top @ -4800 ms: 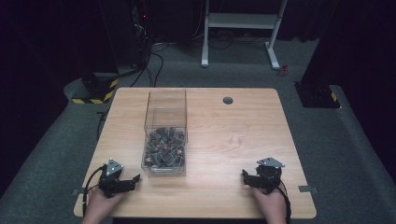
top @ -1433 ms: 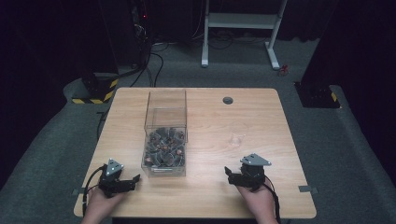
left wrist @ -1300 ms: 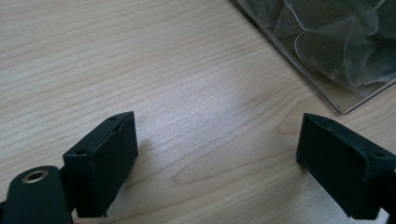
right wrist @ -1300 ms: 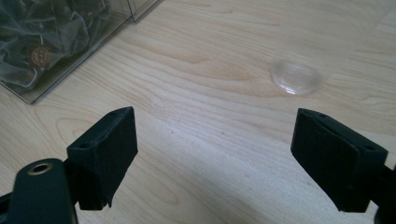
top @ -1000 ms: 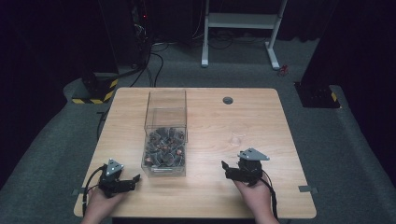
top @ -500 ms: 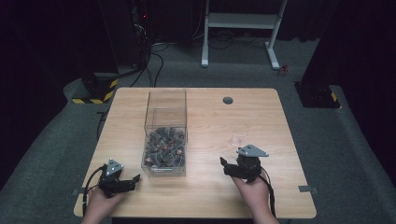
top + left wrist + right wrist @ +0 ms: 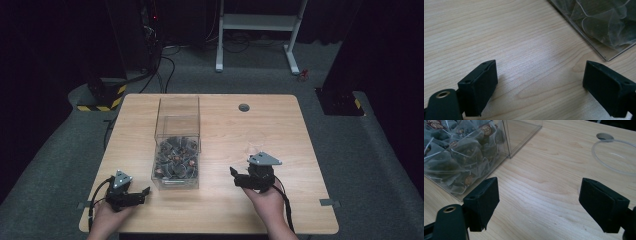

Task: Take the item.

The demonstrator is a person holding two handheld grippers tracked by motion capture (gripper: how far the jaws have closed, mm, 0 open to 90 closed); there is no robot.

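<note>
Left gripper (image 7: 142, 192): sat at the near left corner of the table, jaws spread wide over bare wood with nothing between them; its own view had the box's near corner just beyond the right jaw.

Right gripper (image 7: 233, 172): stood right of the box, near the front half of the table, pointing toward the box; jaws wide apart, nothing between them, only wood grain below.

Clear box (image 7: 176, 181): a tall, open-topped, see-through container standing upright on the table, between the two grippers and a little farther back; neither gripper touched it.

Box contents: pyramid tea bags (image 7: 461, 152) in sheer mesh with dark leaves inside and small round maroon tags; they were heaped in the lower part, and the upper part held only air.

Clear ring (image 7: 614, 157): a thin transparent circle lay flat on the wood beyond the right gripper; whether it was a lid or a shallow dish could not be told.

Table (image 7: 270, 120): pale wood, with a round grey cable hole (image 7: 243, 107) near the far edge.
</note>
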